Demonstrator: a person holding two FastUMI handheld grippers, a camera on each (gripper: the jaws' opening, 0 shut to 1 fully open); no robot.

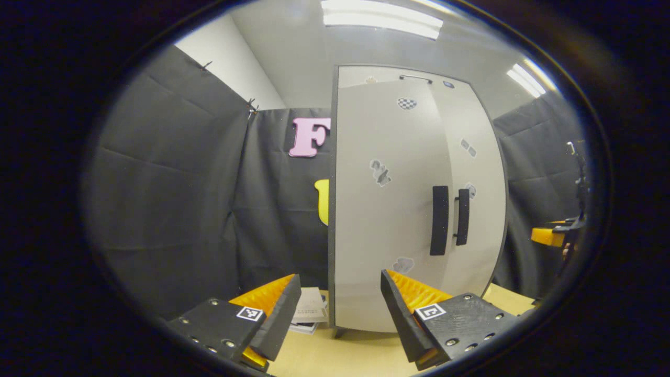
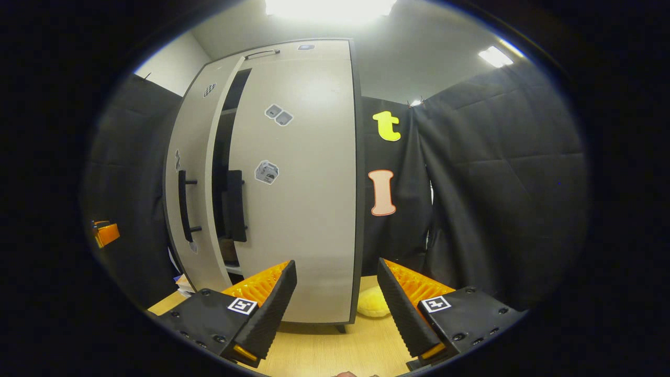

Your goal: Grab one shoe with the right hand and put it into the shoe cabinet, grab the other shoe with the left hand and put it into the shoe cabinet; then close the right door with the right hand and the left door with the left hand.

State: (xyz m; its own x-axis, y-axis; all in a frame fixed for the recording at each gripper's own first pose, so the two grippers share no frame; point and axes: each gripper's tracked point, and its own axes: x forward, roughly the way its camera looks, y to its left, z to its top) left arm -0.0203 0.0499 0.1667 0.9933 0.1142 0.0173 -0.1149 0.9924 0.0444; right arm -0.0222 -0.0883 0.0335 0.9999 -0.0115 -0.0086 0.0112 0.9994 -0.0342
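The pale shoe cabinet (image 1: pixel 387 209) stands on the wooden table straight ahead of my left gripper (image 1: pixel 340 277), which is open and holds nothing. Its two dark handles (image 1: pixel 439 220) sit side by side. In the right gripper view the left door (image 2: pixel 191 173) stands slightly ajar, with a dark gap (image 2: pixel 222 157) between it and the right door (image 2: pixel 298 183), which lies flat against the cabinet. My right gripper (image 2: pixel 335 264) is open and empty, a short way in front of the right door. What lies inside the gap is too dark to tell.
A yellow soft thing (image 2: pixel 372 302) lies on the table (image 2: pixel 335 345) at the cabinet's right foot. Some booklets (image 1: pixel 311 311) lie by its left side. Black cloth walls close in on both sides. The other gripper (image 1: pixel 549 235) shows at the far right edge.
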